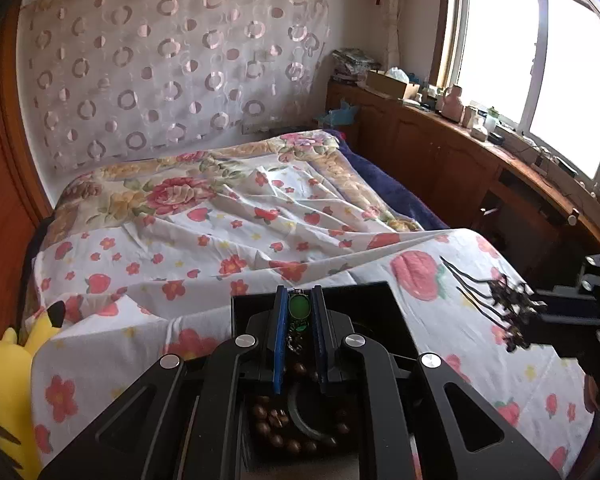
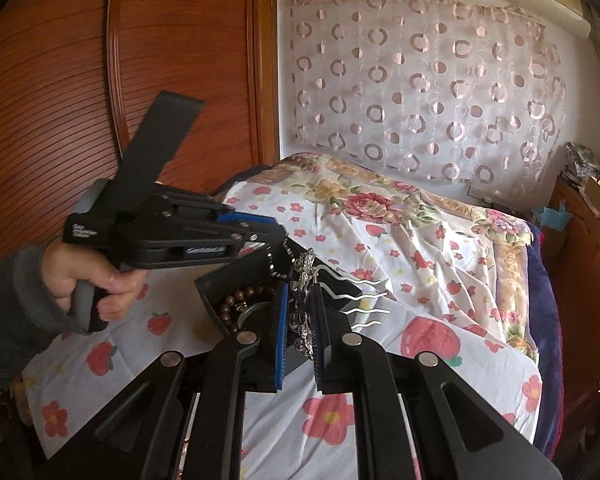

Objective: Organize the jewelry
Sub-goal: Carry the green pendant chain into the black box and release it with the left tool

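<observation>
With my left gripper [image 1: 297, 312] clamped on the green pendant [image 1: 299, 307] above the black jewelry box [image 1: 384, 300] and my right gripper [image 2: 300, 312] pinching the wavy-pronged hair comb [image 2: 306, 304] beside it, dangling chain could snag on the box rim.

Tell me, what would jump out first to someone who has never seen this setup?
Probably the green pendant pinched between the left gripper fingers, above a black box holding brown beads on the strawberry-print sheet. Close by, the right gripper clamps a silvery hair comb with wavy prongs.
</observation>
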